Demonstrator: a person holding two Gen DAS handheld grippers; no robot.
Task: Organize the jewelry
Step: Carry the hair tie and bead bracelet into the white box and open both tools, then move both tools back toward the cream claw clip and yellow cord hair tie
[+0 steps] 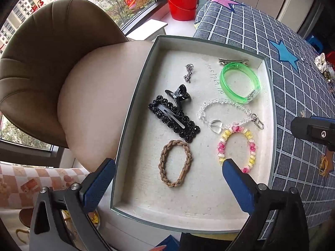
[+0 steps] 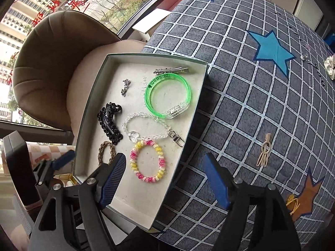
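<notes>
Jewelry lay in shallow white cardboard tray [image 1: 134, 96] at table edge: green plastic bangle [image 1: 239, 81] near far right corner, pink-yellow bead bracelet [image 1: 236, 146] by right wall, braided tan hair tie [image 1: 175, 163] toward near edge. Left gripper [image 1: 167, 177] and right gripper [image 2: 165, 177] both spread, empty.

The shallow box [image 1: 134, 104] has everything lying flat: green bangle [image 1: 239, 82] and metal clip [image 1: 233, 61] by the far right corner, clear bead chain [image 1: 228, 113] mid-box, pink-yellow bracelet [image 1: 236, 146] and brown braided tie [image 1: 174, 163] nearer, black clips [image 1: 173, 121] along the left wall.
</notes>
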